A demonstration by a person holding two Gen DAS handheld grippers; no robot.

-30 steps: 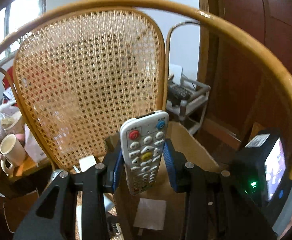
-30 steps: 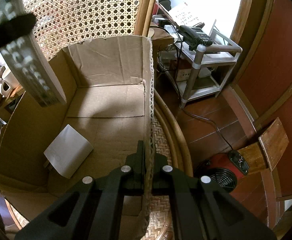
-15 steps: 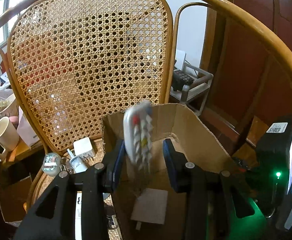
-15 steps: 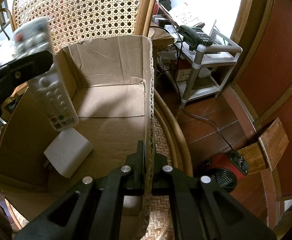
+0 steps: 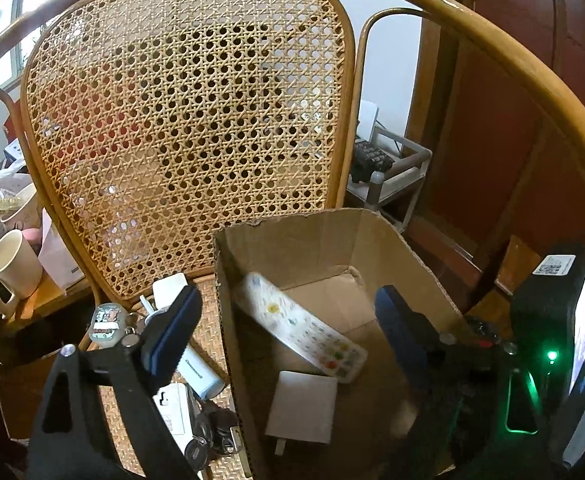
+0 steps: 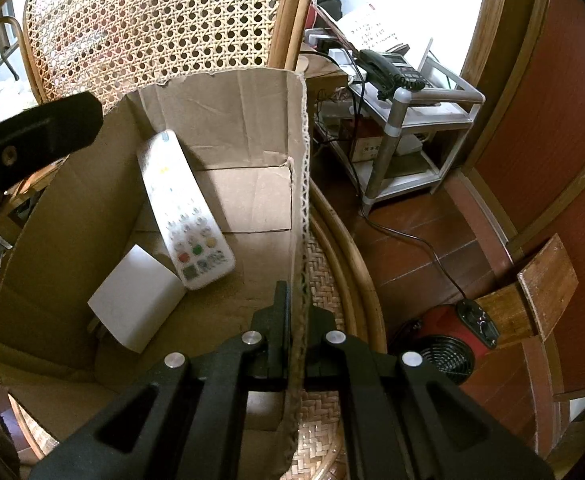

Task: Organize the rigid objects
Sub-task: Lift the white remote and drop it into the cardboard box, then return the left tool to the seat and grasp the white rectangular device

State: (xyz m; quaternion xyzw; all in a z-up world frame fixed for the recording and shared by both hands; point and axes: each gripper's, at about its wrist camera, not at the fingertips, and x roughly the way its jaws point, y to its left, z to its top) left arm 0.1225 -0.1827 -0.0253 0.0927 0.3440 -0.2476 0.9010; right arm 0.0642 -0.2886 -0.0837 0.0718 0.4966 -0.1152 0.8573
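Your left gripper (image 5: 284,320) is over the cardboard box (image 5: 324,236) with its jaws opening wide and nothing between the blue pads (image 5: 172,332). The white remote control (image 6: 184,208) is inside the box, lying slanted with its upper end propped against the back wall and its lower end down on the box floor (in the left wrist view it appears slightly blurred). Its lower end sits against a white flat adapter (image 6: 136,300) that lies on the box floor nearer to you.

Your right gripper (image 6: 298,332) is pressed together on the right-hand wall of the box, pinching the corrugated edge from both sides.

The box stands on the woven seat of a cane chair (image 5: 188,100). On the seat, to the left of the box, lie a white cylinder (image 5: 198,372), a bunch of keys (image 5: 208,436) and a round key tag (image 5: 104,324). A cream mug (image 5: 14,268) stands on a surface beyond the chair, at the left
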